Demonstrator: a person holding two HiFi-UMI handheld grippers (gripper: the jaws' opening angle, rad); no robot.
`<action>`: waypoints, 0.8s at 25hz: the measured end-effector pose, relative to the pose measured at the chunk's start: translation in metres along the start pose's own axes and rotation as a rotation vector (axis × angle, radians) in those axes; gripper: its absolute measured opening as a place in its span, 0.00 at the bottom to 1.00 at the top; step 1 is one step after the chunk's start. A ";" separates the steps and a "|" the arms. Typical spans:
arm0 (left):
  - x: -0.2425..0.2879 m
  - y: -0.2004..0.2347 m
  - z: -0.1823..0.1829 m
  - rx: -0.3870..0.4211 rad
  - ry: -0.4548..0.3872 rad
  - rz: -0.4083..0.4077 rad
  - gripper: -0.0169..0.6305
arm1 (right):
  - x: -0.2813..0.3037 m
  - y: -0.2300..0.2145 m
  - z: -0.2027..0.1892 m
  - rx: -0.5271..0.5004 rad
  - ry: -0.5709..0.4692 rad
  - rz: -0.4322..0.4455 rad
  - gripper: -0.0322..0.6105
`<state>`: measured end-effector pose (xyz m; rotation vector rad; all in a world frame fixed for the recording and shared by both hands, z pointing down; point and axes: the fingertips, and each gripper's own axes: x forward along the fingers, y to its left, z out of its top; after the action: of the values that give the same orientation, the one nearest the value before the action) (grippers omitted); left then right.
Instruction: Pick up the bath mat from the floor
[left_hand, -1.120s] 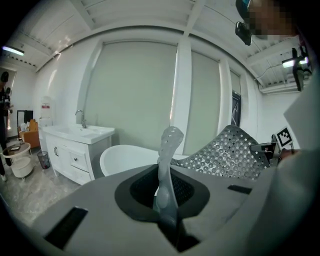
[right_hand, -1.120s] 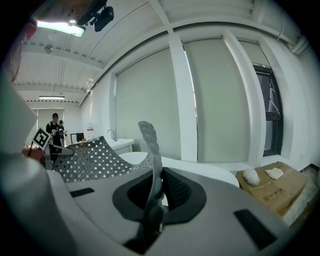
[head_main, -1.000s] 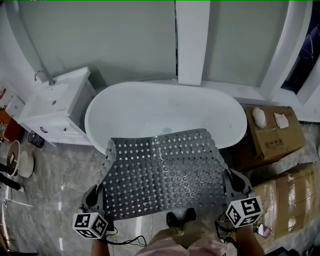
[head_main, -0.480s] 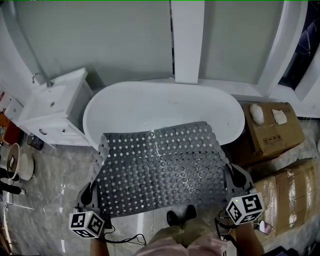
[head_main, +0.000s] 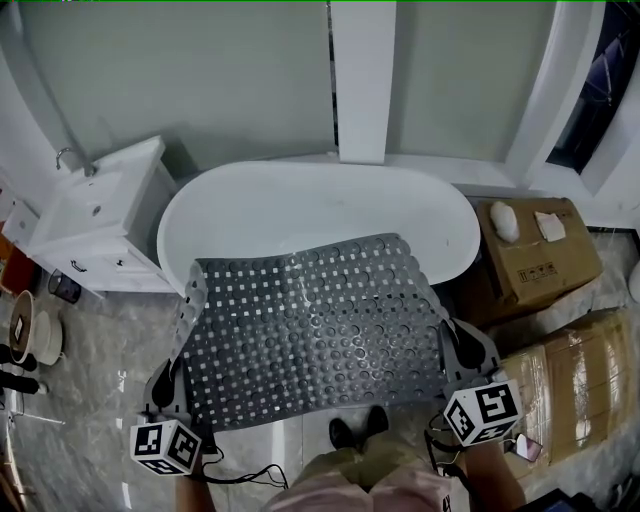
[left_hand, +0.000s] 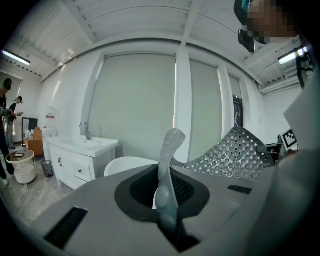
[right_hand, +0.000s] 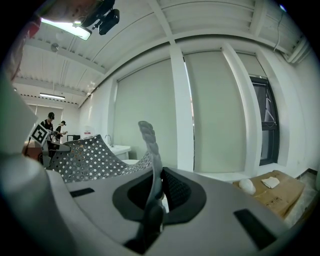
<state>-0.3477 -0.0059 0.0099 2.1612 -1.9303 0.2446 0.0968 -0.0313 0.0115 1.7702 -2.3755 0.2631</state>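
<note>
Dark grey bath mat (head_main: 310, 335), gridded all over: pale square openings across the far part, round studs over the near part. Bathtub (head_main: 300, 215) and vanity cabinet (head_main: 90, 215) plain white; floor (head_main: 90, 370) grey with pale marbled veining; cardboard box (head_main: 535, 255) brown. Left gripper (head_main: 180, 358) and right gripper (head_main: 452, 340) have grey bodies, each cube white with black square markers.

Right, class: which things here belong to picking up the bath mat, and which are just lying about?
Job: mat; left gripper and right gripper, jaws shut on its side edges.
Lying about: tub; vanity; boxes.
</note>
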 end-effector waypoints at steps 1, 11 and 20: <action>0.000 -0.001 0.001 0.003 -0.003 -0.001 0.08 | 0.000 0.001 0.000 -0.005 -0.002 0.003 0.09; -0.002 -0.010 0.009 0.008 -0.031 -0.009 0.08 | -0.004 0.003 0.011 -0.044 -0.042 -0.002 0.09; -0.003 -0.008 0.011 0.008 -0.039 -0.005 0.08 | -0.001 0.008 0.011 -0.037 -0.042 0.006 0.09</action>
<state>-0.3404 -0.0056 -0.0023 2.1918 -1.9473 0.2108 0.0891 -0.0309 0.0005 1.7691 -2.3987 0.1826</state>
